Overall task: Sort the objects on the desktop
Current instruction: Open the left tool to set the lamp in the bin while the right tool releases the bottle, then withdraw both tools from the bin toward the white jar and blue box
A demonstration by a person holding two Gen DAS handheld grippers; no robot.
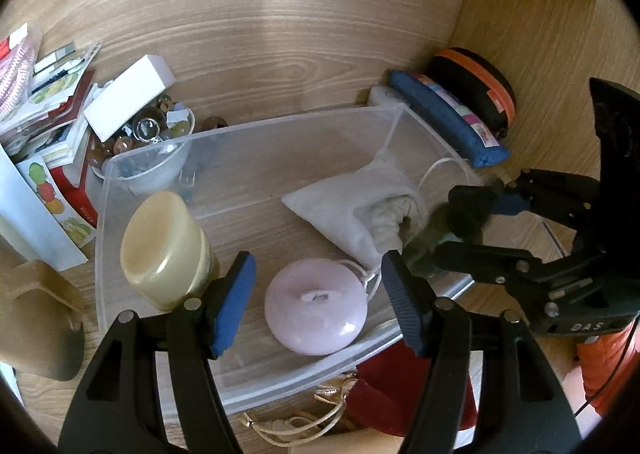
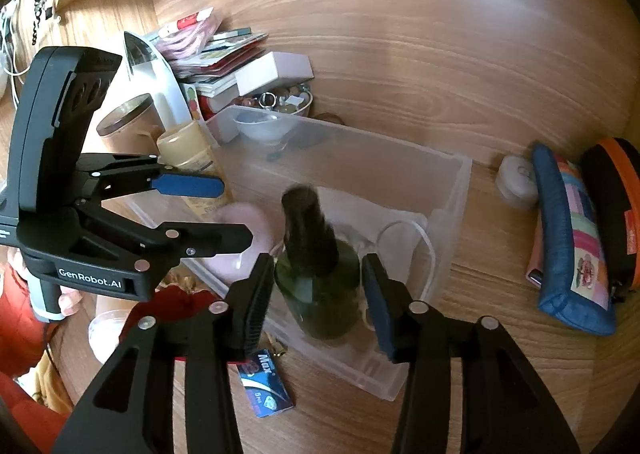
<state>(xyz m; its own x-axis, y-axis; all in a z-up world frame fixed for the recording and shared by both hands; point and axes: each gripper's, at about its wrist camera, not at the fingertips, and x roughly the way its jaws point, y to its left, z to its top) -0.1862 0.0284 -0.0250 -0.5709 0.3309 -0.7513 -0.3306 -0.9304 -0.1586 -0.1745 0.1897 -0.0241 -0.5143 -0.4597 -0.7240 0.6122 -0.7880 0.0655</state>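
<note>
Three things already sit in the clear bin [image 2: 448, 190]: cream jar [image 1: 164, 250], pink puck [image 1: 316, 310], white pouch [image 1: 352, 206]. My right gripper [image 2: 320, 286] clamps the green bottle [image 2: 320, 274] over the bin; my left gripper [image 1: 316, 302] hovers spread, empty. Pencil case [image 2: 572, 242] still waits outside.
</note>
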